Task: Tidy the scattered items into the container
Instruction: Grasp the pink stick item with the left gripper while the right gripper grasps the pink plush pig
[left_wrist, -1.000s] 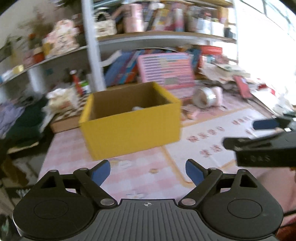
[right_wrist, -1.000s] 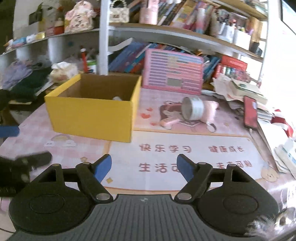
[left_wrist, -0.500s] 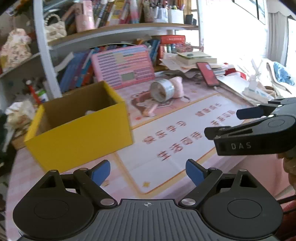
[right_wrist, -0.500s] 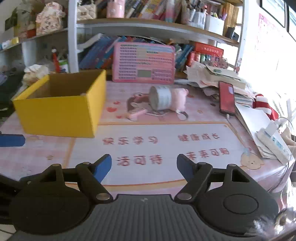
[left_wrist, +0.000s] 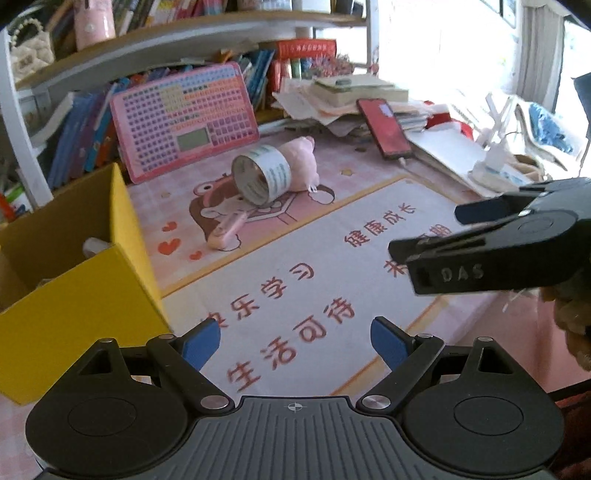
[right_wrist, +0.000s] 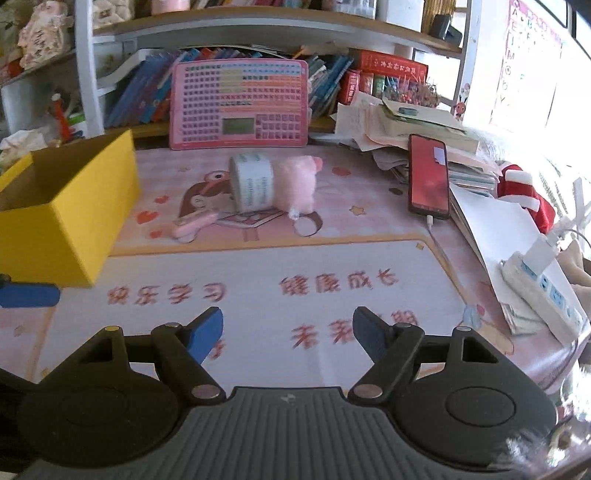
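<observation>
Tools both open, empty: left tool (left_wrist: 295, 341), right tool (right_wrist: 288, 332) above the counter's printed mat (right_wrist: 258, 288). Yellow cardboard box (right_wrist: 70, 206) at left. White tape roll (right_wrist: 253, 182), pink plush toy (right_wrist: 297, 182) and small pink clip (right_wrist: 192, 225) lie farther back, mid-counter.

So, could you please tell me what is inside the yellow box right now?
One pale item shows inside the yellow box in the left wrist view, against its right wall. The near wall hides the floor, so anything else is unseen.

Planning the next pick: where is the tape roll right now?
In both wrist views the tape roll lies on its side mid-mat, against the pink plush toy, right of the yellow box.
</observation>
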